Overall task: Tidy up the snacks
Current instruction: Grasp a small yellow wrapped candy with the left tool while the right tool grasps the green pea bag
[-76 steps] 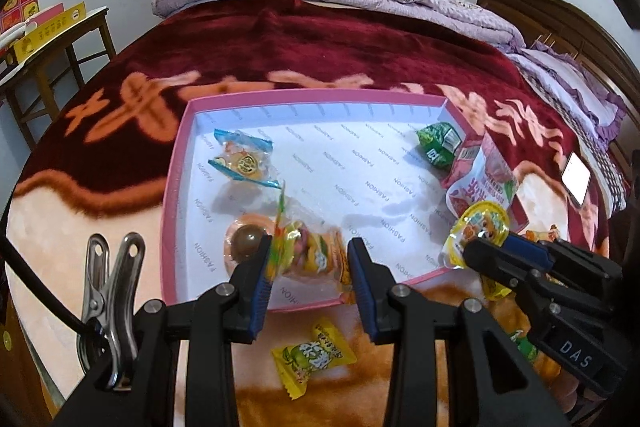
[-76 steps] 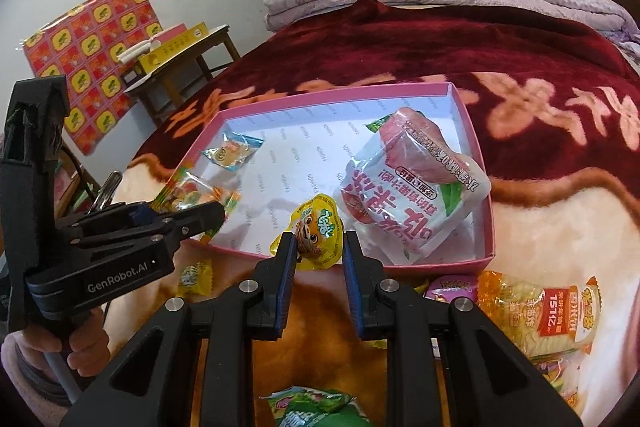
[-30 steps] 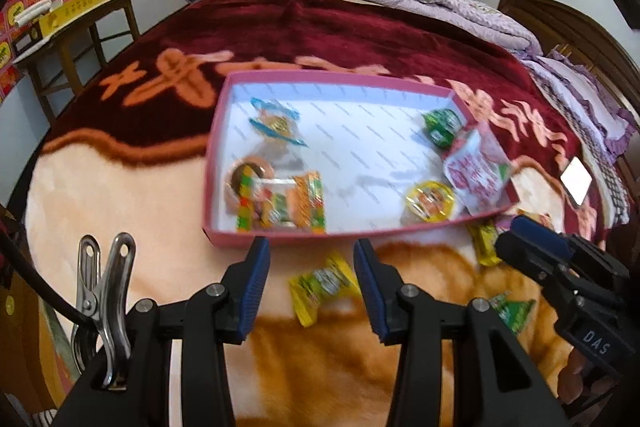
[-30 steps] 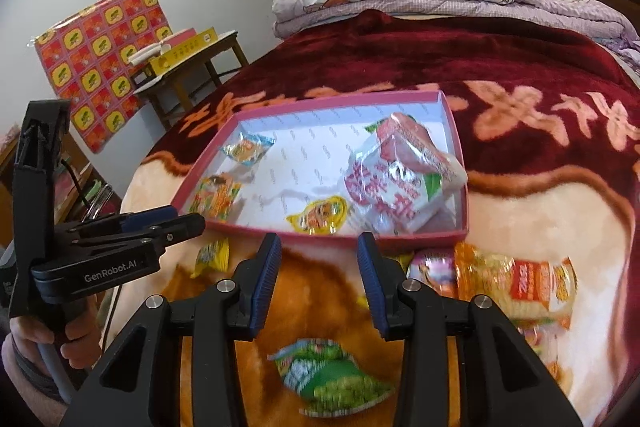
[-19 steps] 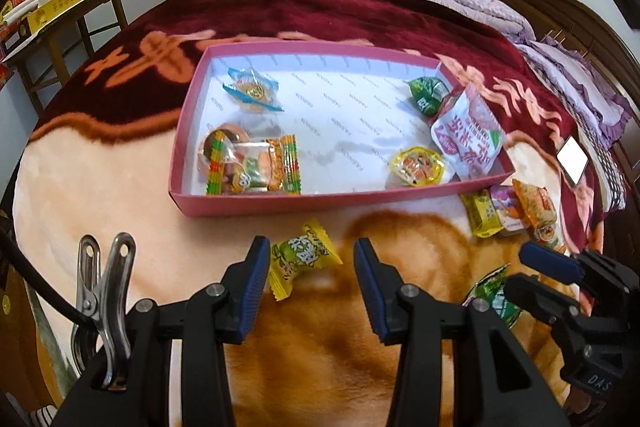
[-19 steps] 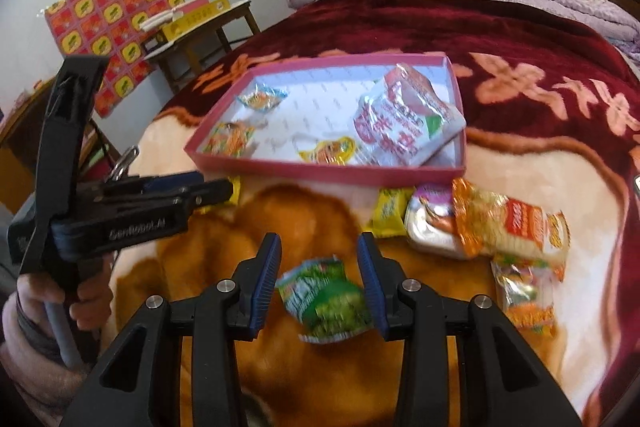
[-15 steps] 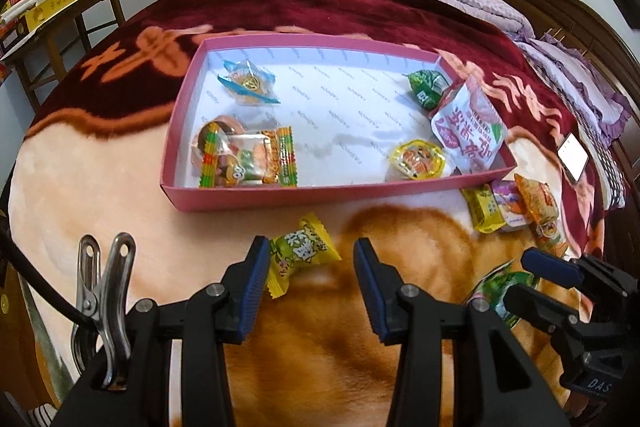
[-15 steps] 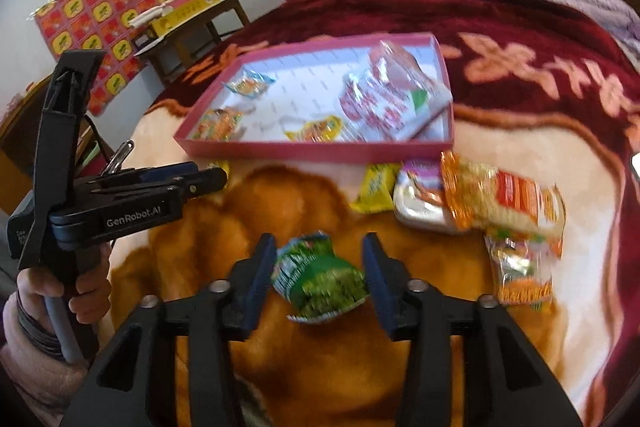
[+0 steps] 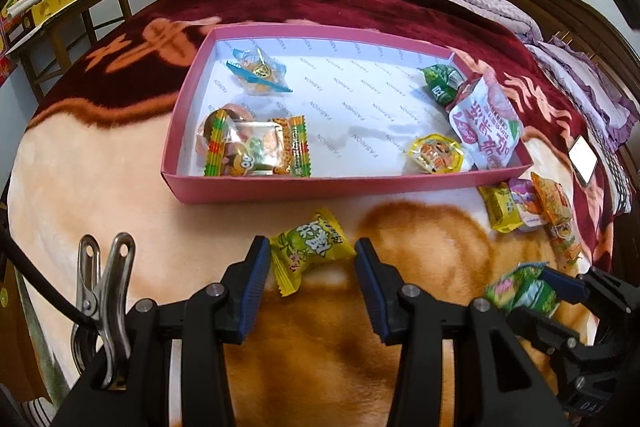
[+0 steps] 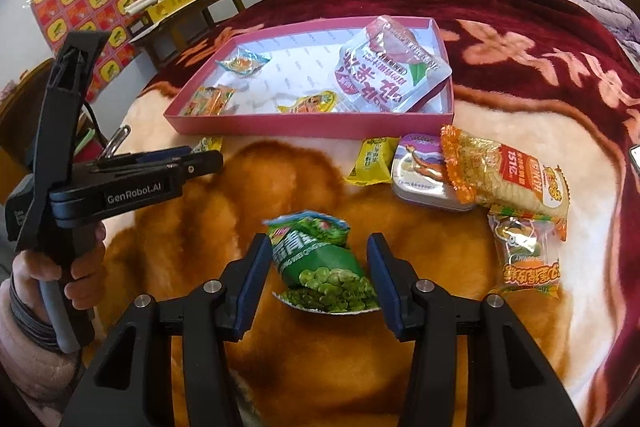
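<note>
A pink tray [image 9: 280,187] lies on the blanket and holds several snacks, among them a striped packet [image 9: 256,147], a yellow jelly cup [image 9: 436,153] and a white-and-pink bag [image 9: 486,127]. My left gripper [image 9: 311,255] is open just above the blanket. A yellow-green candy packet [image 9: 310,251] lies between its blue pads, unpressed. My right gripper [image 10: 318,251] is also open, its pads standing either side of a green pea packet [image 10: 320,263] that rests on the blanket. The right wrist view shows the left gripper [image 10: 200,159] from the side, held by a hand [image 10: 80,267].
Loose snacks lie right of the tray's near corner: a yellow packet [image 10: 372,161], a lilac-lidded tub [image 10: 420,171], an orange noodle pack [image 10: 508,175] and a clear orange packet [image 10: 524,255]. A phone [image 9: 583,159] rests at the right. A wooden table [image 9: 68,11] stands left of the bed.
Both grippers came down and back from the tray toward the blanket. The yellow-green candy now sits between the left pads, the green packet between the right pads, whose gap has widened.
</note>
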The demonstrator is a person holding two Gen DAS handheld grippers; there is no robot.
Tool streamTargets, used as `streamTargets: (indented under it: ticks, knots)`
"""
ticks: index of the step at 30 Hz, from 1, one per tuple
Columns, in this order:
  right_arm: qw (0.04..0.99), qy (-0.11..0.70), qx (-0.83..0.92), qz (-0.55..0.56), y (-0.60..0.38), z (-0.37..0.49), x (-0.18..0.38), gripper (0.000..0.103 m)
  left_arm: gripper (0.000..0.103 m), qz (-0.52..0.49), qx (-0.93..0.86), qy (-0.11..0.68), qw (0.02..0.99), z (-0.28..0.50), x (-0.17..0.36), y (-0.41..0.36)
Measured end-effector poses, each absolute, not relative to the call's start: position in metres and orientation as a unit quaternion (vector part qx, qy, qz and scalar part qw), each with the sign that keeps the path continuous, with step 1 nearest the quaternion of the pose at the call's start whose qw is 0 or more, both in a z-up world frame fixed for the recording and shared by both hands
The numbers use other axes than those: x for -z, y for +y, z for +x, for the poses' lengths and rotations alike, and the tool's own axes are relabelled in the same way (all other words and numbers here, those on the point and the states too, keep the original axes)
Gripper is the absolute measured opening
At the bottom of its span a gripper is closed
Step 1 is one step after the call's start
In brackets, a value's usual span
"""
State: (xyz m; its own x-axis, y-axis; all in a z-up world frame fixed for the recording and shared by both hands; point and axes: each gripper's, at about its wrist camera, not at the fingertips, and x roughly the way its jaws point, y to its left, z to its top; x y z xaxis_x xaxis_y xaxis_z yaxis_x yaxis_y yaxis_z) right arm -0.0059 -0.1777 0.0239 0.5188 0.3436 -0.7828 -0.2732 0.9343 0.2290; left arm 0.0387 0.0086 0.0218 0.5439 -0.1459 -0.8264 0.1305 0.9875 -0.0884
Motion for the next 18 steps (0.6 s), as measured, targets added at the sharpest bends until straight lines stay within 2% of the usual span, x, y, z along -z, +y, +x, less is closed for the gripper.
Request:
streamTargets:
  ticks: [3,10,18]
  knots:
    - [0.869,0.460,-0.179,0.029,-0.174,-0.010,-0.019,0.055,0.045,0.000,0.076,0.468,0.880,0.037,-0.022,0.006]
    - [0.871,0.457,-0.177,0.019,-0.171,-0.011,-0.014,0.055,0.037,-0.009,0.067,0.470,0.880,0.032,-0.024,0.011]
    - [0.871,0.455,-0.182,0.035,-0.175,-0.011,-0.012,0.054,0.034,-0.015,0.074,0.469,0.880,0.028,-0.026,0.012]
